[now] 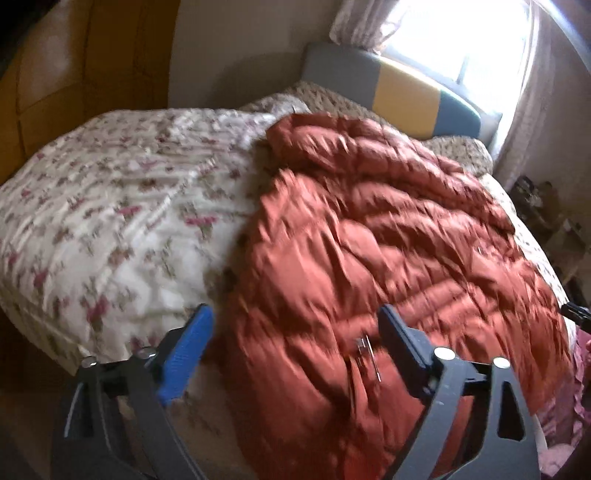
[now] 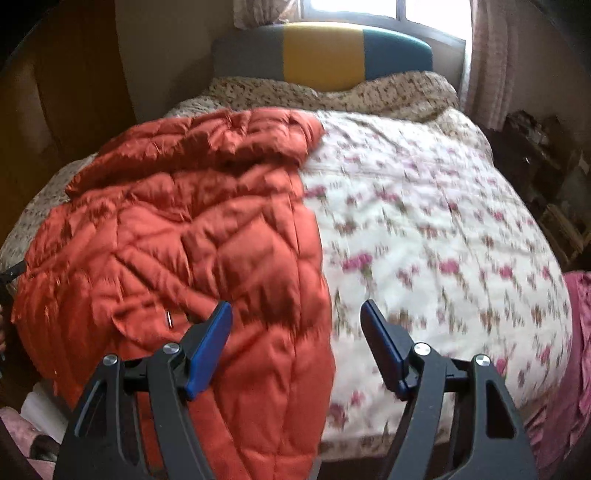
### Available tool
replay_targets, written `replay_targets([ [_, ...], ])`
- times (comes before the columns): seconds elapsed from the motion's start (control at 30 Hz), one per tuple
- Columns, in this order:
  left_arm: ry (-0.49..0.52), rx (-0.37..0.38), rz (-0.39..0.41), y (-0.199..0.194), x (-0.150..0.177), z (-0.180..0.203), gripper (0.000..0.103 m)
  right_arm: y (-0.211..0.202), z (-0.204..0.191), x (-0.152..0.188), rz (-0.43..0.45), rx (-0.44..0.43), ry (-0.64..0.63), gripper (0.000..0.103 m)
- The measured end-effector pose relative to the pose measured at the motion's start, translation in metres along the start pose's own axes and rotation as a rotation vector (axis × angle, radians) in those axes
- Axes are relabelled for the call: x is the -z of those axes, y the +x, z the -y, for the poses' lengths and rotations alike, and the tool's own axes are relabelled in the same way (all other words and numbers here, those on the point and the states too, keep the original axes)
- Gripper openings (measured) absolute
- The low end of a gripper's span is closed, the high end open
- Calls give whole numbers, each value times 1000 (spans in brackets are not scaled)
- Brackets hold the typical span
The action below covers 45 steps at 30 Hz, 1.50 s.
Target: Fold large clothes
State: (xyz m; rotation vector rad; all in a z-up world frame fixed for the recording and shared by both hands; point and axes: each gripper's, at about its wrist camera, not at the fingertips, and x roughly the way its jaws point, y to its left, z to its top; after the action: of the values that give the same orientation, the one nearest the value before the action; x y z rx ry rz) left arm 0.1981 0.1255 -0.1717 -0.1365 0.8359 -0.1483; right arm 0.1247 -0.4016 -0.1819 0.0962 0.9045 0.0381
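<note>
**Rust-orange puffer coat spread on the bed, both grippers released**

Rust-orange and quilted, the puffer coat (image 1: 369,251) lies spread lengthwise on the floral quilt (image 1: 110,206), its collar end toward the headboard (image 1: 402,96) at 12 o'clock. In the left wrist view the coat fills the frame from 1 to 6 o'clock, with the quilt at 9 o'clock. The left gripper (image 1: 295,317) hangs above the coat's near hem, fingers spread wide and grasping nothing; a small metal zipper pull (image 1: 364,347), or so it seems through the blur, lies just beside the right-hand finger.

In the right wrist view the coat (image 2: 184,236) lies from 9 to 6 o'clock, and the quilt (image 2: 443,236) covers 3 o'clock. The right gripper (image 2: 295,310) hovers over the coat's right edge, fingers likewise apart and empty. Behind the yellow-panelled headboard (image 2: 325,55), a bright window (image 2: 354,7) sits at 12 o'clock.
</note>
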Motion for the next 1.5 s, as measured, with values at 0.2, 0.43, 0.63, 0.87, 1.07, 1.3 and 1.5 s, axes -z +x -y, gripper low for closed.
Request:
replay_targets([
  [0.2,24,26,-36,-4,23,6,83,0,8,27,-31,-21,68,68],
  [0.43,72,37,-50,-4,32,15,76,0,3,41,-53,-42,72,62],
  [0.63,49,55,-43,-9,26,21,21,0,-15,34,-46,-62,22,20],
  [0.87,17,132,37,-34,-2,30,16,-13,-19,5,16,-117,48,14],
  [1.07,-31,199,104,-42,-36,37,16,-21,-30,-34,84,-125,23,13],
  [1.3,-54,215,181,-30,-94,45,16,-19,-31,-91,164,-127,36,13],
  [1.5,-102,205,166,7,-139,38,16,9,-27,-141,159,-177,112,13],
])
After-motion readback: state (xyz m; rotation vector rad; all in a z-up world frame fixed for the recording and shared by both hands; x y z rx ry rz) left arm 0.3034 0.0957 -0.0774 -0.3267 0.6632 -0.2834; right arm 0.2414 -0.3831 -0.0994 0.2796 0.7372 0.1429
